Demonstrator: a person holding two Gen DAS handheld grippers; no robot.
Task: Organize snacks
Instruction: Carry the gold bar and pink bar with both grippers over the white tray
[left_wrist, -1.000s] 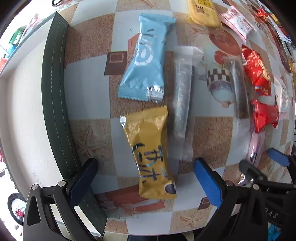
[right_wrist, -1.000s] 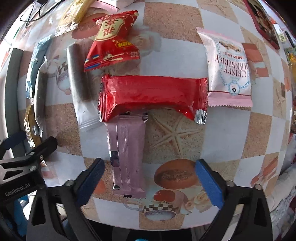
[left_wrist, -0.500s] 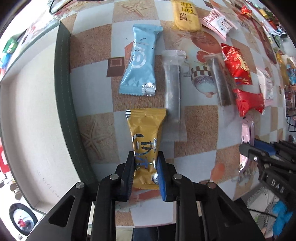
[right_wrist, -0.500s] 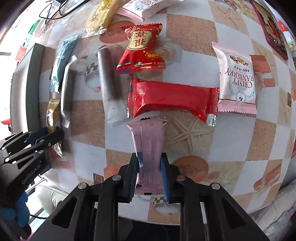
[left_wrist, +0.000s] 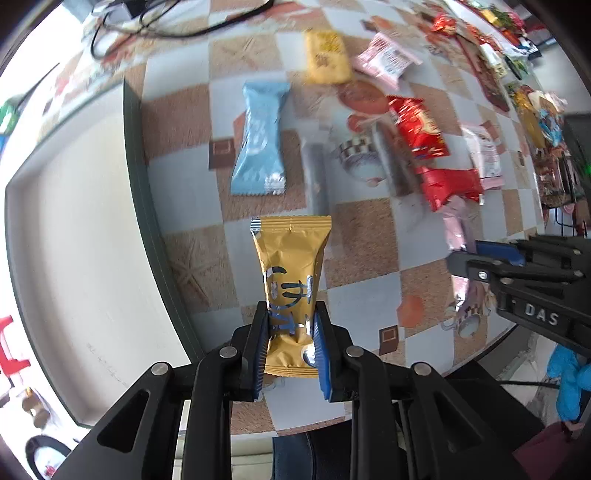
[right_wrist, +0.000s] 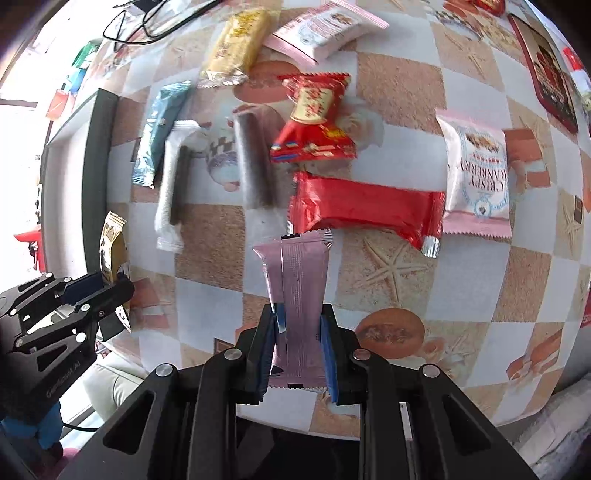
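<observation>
Checkered tan-and-white cloth with starfish and teacup prints covers the surface (left_wrist: 192, 258), which carries a scatter of wrapped snacks.

Left tool (left_wrist: 290, 334): jaws narrow, clamped on the lower part of a yellow snack packet (left_wrist: 290, 273) that stands out straight ahead of the fingers, above the cloth. To its left, a dark-rimmed tray (left_wrist: 144, 206) with a pale floor. Ahead, slightly left: a light blue packet (left_wrist: 260, 140) lying flat. Ahead, slightly right: a clear-wrapped dark stick (left_wrist: 317, 173), blurred.

Right tool (right_wrist: 301, 339): jaws narrow, clamped on the lower part of a pink snack bar (right_wrist: 297, 288), its far end pointing forward. Just beyond that end: a long red bar (right_wrist: 365, 206) lying crosswise. Beyond it: a red packet with a gold label (right_wrist: 314, 122). Ahead to the right: a white-and-pink packet (right_wrist: 476, 173) touching the end of the red bar. Ahead to the left: a dark brown stick (right_wrist: 255, 162). Far ahead: a yellow cracker packet (right_wrist: 236, 40).

The left tool appears at the left edge of the right wrist view, the yellow packet in its fingers just beside the tray rim.
</observation>
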